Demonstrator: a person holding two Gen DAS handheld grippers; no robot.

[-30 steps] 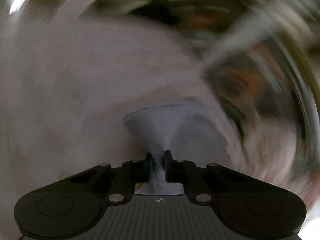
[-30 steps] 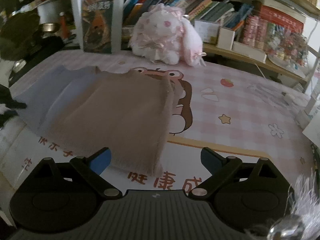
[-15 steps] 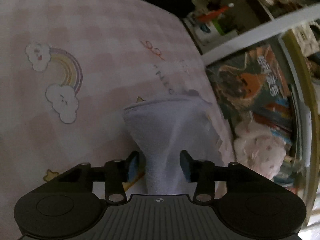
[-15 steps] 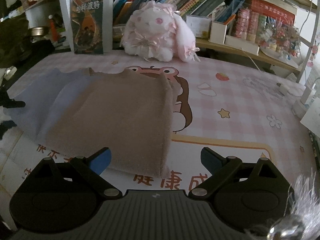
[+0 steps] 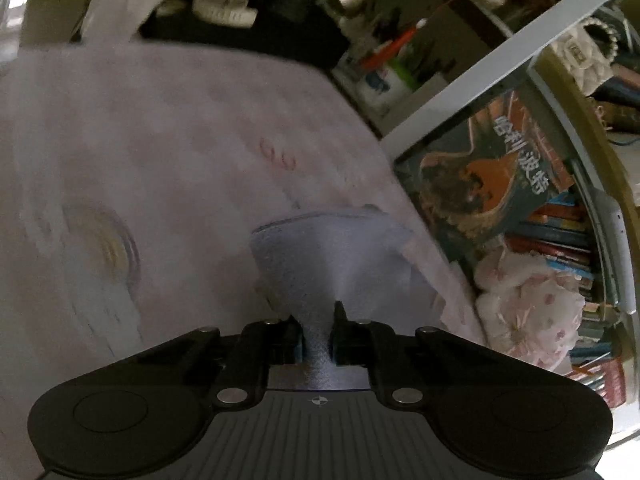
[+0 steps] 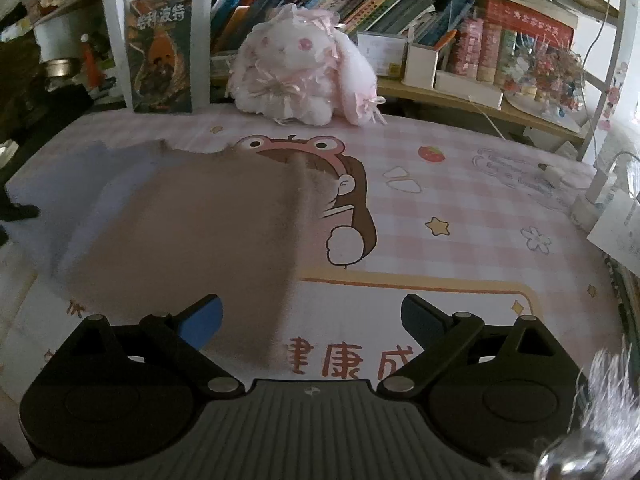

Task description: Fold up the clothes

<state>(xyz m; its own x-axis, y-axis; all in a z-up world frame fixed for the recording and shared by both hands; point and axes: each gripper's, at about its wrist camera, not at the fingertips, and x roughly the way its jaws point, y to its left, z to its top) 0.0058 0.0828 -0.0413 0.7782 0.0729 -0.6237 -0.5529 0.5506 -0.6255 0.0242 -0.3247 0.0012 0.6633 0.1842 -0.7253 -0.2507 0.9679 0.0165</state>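
Observation:
A lavender-blue garment [image 5: 332,256] lies on the pink checked bed sheet [image 5: 168,152], and my left gripper [image 5: 318,330] is shut on a pinched fold of it. In the right wrist view the same blue garment [image 6: 68,188] lies flat at the left, partly under a folded tan fleece garment [image 6: 208,232]. My right gripper [image 6: 310,320] is open and empty, hovering over the near edge of the tan garment and the sheet.
A pink plush rabbit [image 6: 300,68] sits at the back of the bed against a bookshelf [image 6: 460,48]. An upright book [image 6: 162,64] stands left of it. A white charger and papers [image 6: 608,208] lie at the right edge. Dark clutter lies beyond the bed's left side.
My left gripper was shut on the blue garment, opened half a second ago, and has closed on the fold again. The right gripper has drawn slightly nearer to the tan garment.

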